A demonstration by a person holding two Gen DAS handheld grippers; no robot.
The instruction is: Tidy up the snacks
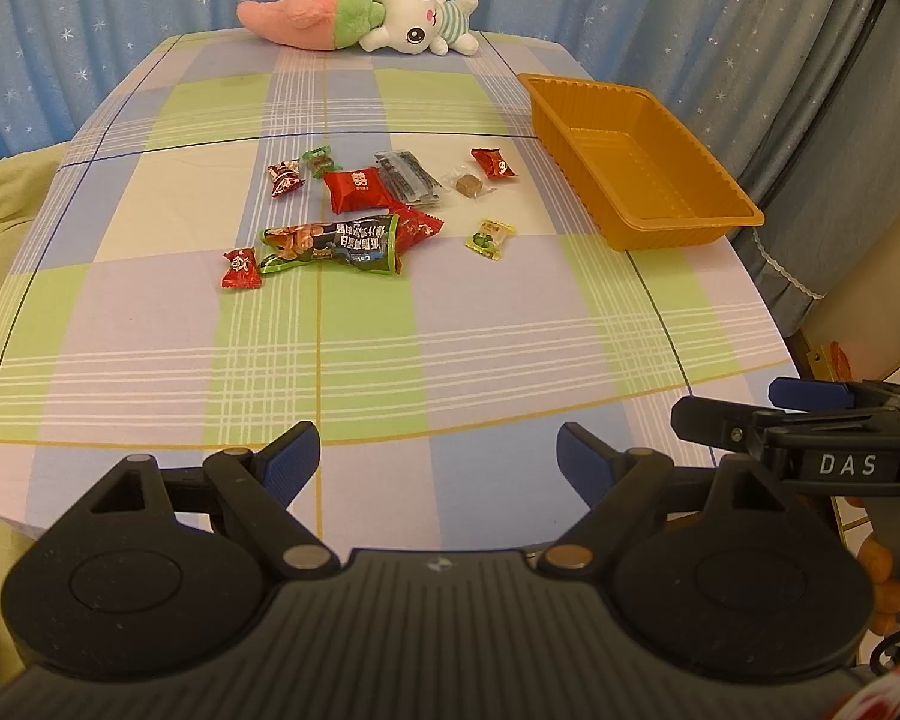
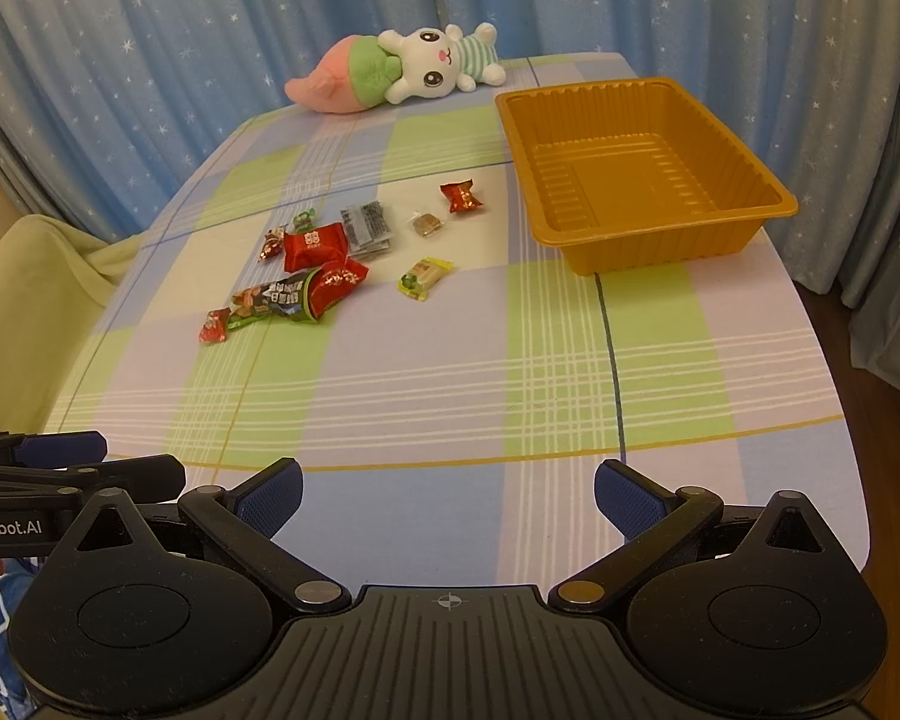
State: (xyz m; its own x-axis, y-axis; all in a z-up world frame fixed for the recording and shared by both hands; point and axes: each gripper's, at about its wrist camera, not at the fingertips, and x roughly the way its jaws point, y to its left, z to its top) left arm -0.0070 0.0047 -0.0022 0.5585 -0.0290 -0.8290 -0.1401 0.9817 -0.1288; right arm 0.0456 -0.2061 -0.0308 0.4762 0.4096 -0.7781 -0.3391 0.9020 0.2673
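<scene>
Crinkly foil snacks (image 1: 354, 222) near ribbed, seemingly plastic, rectangular tray (image 2: 642, 240).

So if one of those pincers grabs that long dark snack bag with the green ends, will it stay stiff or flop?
The long dark snack bag would probably flop: it already lies crumpled and bent on the tablecloth. Its glossy film may be slippery. It looks light, and flat enough not to roll.

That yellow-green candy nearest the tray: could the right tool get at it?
Probably yes. The yellow-green candy lies apart from the other snacks, bare cloth stretches between it and the open right tool, and nothing covers it.
</scene>
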